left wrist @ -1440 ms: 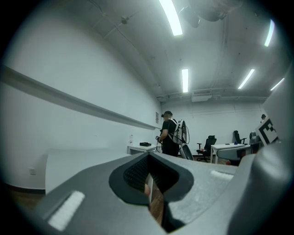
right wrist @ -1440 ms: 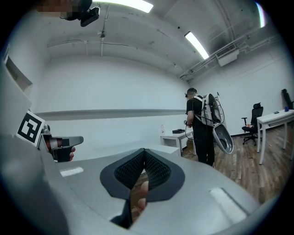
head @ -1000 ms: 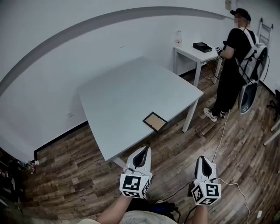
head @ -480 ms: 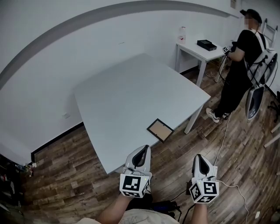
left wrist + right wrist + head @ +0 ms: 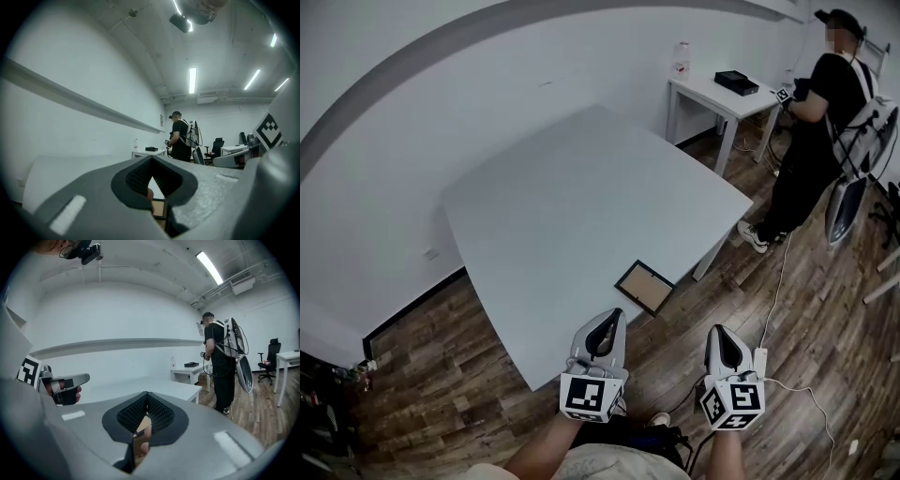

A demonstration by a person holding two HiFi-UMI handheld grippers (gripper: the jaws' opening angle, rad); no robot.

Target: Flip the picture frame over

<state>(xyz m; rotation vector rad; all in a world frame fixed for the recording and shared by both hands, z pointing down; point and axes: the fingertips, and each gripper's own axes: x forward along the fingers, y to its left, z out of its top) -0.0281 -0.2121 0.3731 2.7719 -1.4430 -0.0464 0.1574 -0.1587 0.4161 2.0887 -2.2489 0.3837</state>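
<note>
The table [image 5: 562, 206] carries the picture frame [image 5: 643, 287], which lies flat near the front edge. The left gripper [image 5: 612, 317] and right gripper [image 5: 718, 332] are short of it, jaws closed and empty. The frame is probably light, rigid and possibly glazed; grip one edge rail.

The head view is looking steeply down from high over the grey table [image 5: 581, 206]; both gripper views are riding low, facing roughly level across it; all three are sharing the distant standing person [image 5: 820, 103]; the head and left gripper views are also sharing the picture frame [image 5: 643, 287].
</note>
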